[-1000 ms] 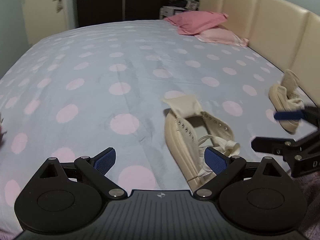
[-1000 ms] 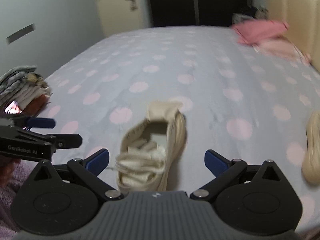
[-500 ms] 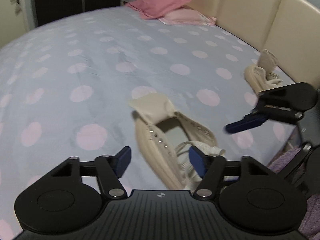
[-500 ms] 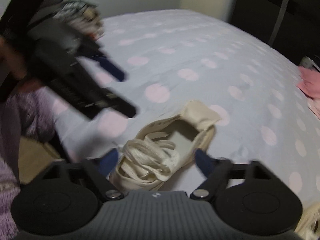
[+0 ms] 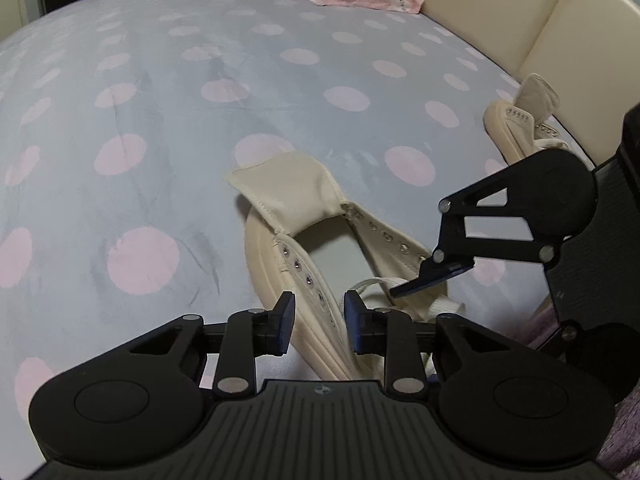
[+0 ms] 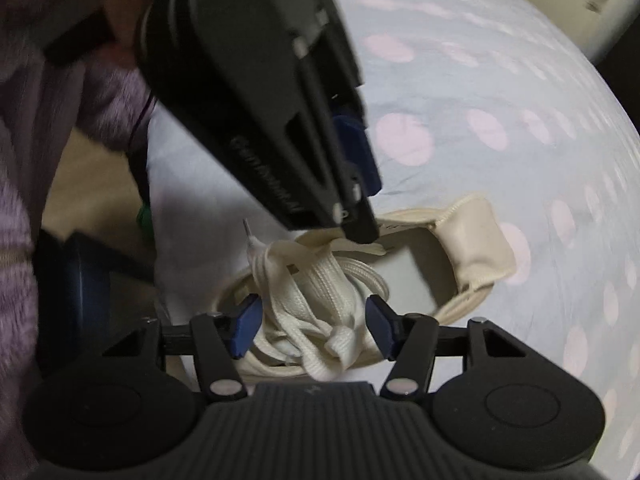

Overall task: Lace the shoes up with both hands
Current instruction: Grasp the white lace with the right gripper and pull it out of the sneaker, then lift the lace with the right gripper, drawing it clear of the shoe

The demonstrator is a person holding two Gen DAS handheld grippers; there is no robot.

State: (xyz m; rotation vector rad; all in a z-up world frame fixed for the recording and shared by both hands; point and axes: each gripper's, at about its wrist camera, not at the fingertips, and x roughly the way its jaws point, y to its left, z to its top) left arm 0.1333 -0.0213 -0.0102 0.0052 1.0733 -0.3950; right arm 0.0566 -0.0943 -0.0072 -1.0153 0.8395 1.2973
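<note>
Left gripper (image 5: 319, 320), fingers narrowly apart, straddles the eyelet edge of the cream shoe (image 5: 320, 240) on the dotted bedspread (image 5: 160, 120), while from the right wrist view the right gripper (image 6: 314, 326) spreads around the shoe's bunched laces (image 6: 320, 300).

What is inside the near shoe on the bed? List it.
Inside the near shoe a grey insole shows at the heel end. Loose white laces are piled over the front and cover the tongue and toe, so nothing can be seen beneath them.
</note>
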